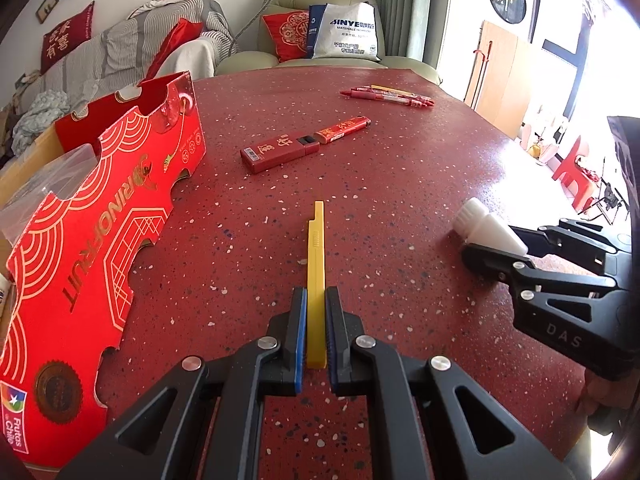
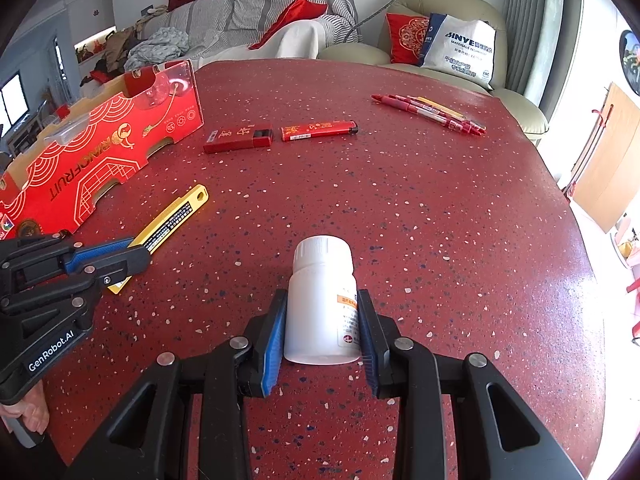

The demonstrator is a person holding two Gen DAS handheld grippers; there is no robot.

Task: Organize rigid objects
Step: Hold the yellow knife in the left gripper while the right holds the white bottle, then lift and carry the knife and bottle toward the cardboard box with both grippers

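Observation:
My left gripper (image 1: 316,304) is shut on a yellow utility knife (image 1: 316,264) that points away over the red speckled table (image 1: 400,184); both show in the right wrist view as the left gripper (image 2: 128,256) and the knife (image 2: 176,216). My right gripper (image 2: 322,308) is shut on a white pill bottle (image 2: 322,300) lying with its cap away from me; in the left wrist view the right gripper (image 1: 492,248) and bottle (image 1: 488,228) are at the right. A red open fruit box (image 1: 80,240) stands at the left.
A red flat case (image 1: 280,152) and a red lighter (image 1: 344,130) lie mid-table. Several red pens (image 1: 388,96) lie at the far side. A sofa and armchair with cushions and a white bag (image 1: 344,32) stand beyond the table.

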